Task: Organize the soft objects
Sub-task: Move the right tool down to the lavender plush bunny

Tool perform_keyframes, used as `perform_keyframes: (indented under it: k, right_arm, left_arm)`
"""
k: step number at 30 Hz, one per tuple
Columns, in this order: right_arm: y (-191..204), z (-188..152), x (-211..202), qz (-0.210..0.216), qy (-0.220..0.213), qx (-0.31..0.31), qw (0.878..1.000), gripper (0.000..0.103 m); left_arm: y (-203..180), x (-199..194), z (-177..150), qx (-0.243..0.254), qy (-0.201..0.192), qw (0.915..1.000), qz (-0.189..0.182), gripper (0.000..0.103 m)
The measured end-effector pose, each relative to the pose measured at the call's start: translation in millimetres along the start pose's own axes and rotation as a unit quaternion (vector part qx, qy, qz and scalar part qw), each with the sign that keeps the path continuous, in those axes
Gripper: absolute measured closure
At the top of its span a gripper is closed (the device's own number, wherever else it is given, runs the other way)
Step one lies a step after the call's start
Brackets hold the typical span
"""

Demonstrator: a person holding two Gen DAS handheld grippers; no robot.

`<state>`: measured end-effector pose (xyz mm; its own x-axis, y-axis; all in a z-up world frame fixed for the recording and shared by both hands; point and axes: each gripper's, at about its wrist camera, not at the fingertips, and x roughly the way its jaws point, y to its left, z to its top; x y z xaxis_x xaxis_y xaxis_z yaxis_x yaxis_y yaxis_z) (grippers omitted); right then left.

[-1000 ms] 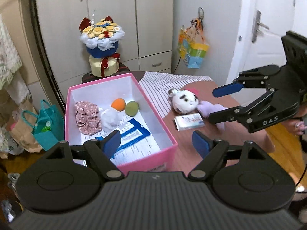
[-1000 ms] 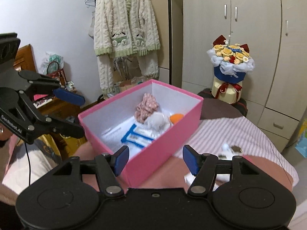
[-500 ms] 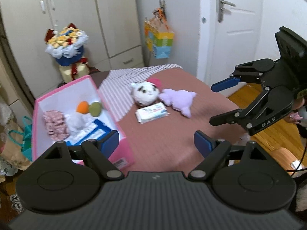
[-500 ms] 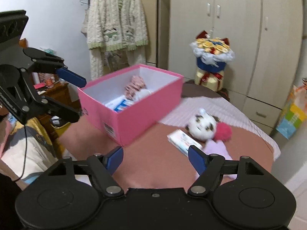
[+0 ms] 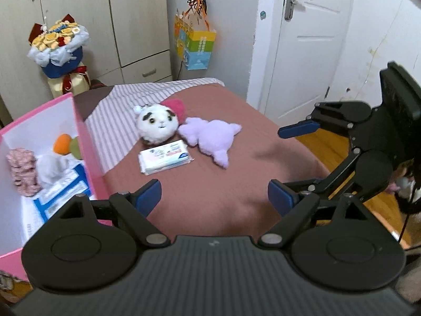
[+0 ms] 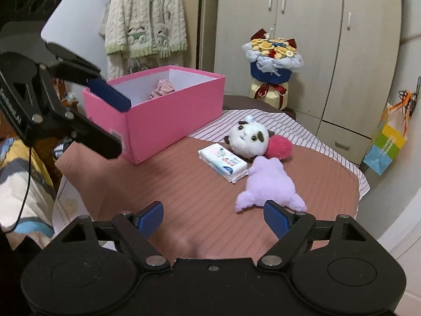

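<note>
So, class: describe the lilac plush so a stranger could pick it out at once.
Start at the pink box on the brown bedspread. Beside it lie three things; the lilac plush is farthest from the box, the only single-coloured, faceless one.

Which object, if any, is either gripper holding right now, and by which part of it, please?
Nothing is held. The left gripper and right gripper both stand open and empty above the bed, their jaws having just been opening; the purple plush lies untouched.
</note>
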<state>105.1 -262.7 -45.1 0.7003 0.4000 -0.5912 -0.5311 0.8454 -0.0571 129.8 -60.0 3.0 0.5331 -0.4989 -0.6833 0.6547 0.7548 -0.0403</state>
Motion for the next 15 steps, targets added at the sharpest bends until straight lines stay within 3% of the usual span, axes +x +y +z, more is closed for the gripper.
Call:
perform_keyframes:
  k: [3,7,15]
  right_arm:
    - [-11.6,-11.0,7.4,0.01,-0.019,-0.007,1.0,0.014]
    - [-30.0,-25.7,24.2,0.019,-0.035,-0.023,0.999,0.014]
    - [-57.3,-29.4,53.9,0.024,-0.059,-0.036,0.997,0.014]
  left_arm:
    - [-1.4,13.5,-0.9,0.001,-0.028,0.9996,-0.001,0.013]
    - [-3.3,38.3,-0.9,-0.005,-0.033,0.9994,0.004,0.011]
    - [7.0,83.9,4.0,-0.062,-0.047,0.9964,-0.033,0.011]
